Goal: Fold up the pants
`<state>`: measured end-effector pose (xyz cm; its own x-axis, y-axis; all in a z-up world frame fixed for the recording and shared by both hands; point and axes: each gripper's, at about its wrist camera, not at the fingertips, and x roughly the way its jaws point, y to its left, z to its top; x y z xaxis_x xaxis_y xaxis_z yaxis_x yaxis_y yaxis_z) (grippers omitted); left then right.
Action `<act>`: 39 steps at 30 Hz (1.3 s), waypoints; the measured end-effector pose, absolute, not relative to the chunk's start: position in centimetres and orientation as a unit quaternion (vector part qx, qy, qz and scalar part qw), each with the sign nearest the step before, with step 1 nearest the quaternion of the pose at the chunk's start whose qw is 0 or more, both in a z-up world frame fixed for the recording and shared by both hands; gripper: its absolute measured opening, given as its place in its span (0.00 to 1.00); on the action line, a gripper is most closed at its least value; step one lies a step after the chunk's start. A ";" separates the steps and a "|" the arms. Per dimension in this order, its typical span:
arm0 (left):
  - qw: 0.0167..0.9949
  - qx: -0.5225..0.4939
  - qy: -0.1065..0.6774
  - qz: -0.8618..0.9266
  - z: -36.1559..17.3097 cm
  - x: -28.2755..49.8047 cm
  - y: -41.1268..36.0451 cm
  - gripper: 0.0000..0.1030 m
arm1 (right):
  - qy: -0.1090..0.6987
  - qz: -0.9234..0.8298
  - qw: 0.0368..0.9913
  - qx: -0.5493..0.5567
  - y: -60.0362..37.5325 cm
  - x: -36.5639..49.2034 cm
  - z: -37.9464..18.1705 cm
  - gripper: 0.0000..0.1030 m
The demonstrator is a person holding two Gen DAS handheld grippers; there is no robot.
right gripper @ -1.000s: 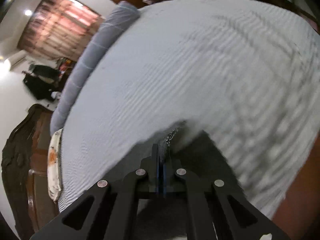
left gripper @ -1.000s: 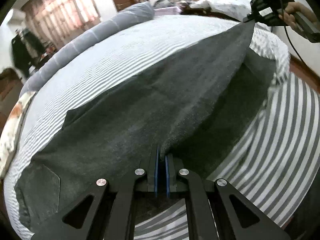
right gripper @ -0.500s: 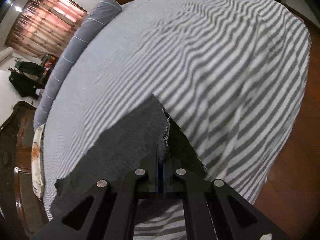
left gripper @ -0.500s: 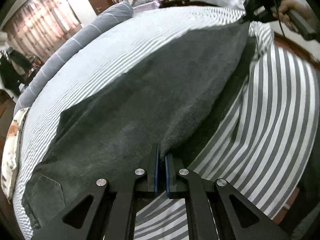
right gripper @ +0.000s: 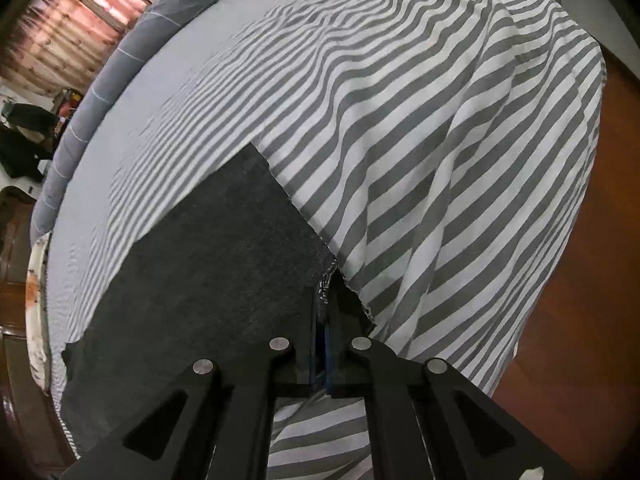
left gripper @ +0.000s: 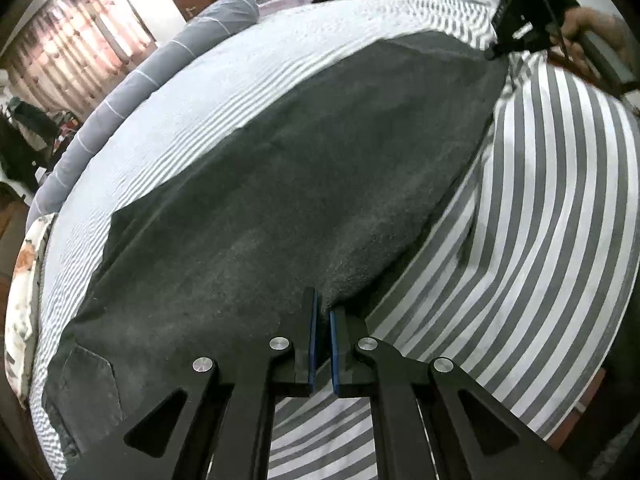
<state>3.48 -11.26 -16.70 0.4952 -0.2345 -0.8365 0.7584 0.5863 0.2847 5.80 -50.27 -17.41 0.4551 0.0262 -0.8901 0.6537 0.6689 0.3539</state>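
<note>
The dark grey pants (left gripper: 280, 184) lie spread across the striped bedsheet (left gripper: 560, 200), their long axis running along the near edge of the bed. The waist end, with a back pocket (left gripper: 90, 384) showing, points toward the floral pillow (left gripper: 24, 280) at the headboard side, and the hem end points away from it. They look doubled lengthwise, one leg over the other, with a soft folded edge on the side nearest the bed's edge.

At that fold, about midway along the pants from the pillow, the left gripper (left gripper: 322, 344) has its blue-padded fingers (left gripper: 312, 340) drawn nearly together, a narrow slit between them, and the fabric's edge bunches right at their tips; whether they actually pinch cloth, I cannot tell.

At the hem end, farthest from the pillow, the right gripper (right gripper: 322, 336) is clamped on the frayed cuff corner, with cloth caught between its closed fingers. From the left side it appears as a black tool (left gripper: 520, 24) gripped by a hand (left gripper: 592, 32).

Beyond the pants from the bed's edge, a long grey bolster (left gripper: 160, 76) lies along the far side of the sheet.
</note>
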 end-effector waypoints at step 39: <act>0.891 -0.028 0.443 -0.094 -16.3 16.5 4.9 0.16 | 0.589 0.251 0.739 0.207 -13.7 32.0 -9.1 0.39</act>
<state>16.53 4.94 -16.29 0.5898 -0.1914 -0.7845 0.1421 0.9809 -0.1325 32.03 -13.71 -9.11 0.1792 0.6153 -0.7677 -0.1275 0.7882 0.6020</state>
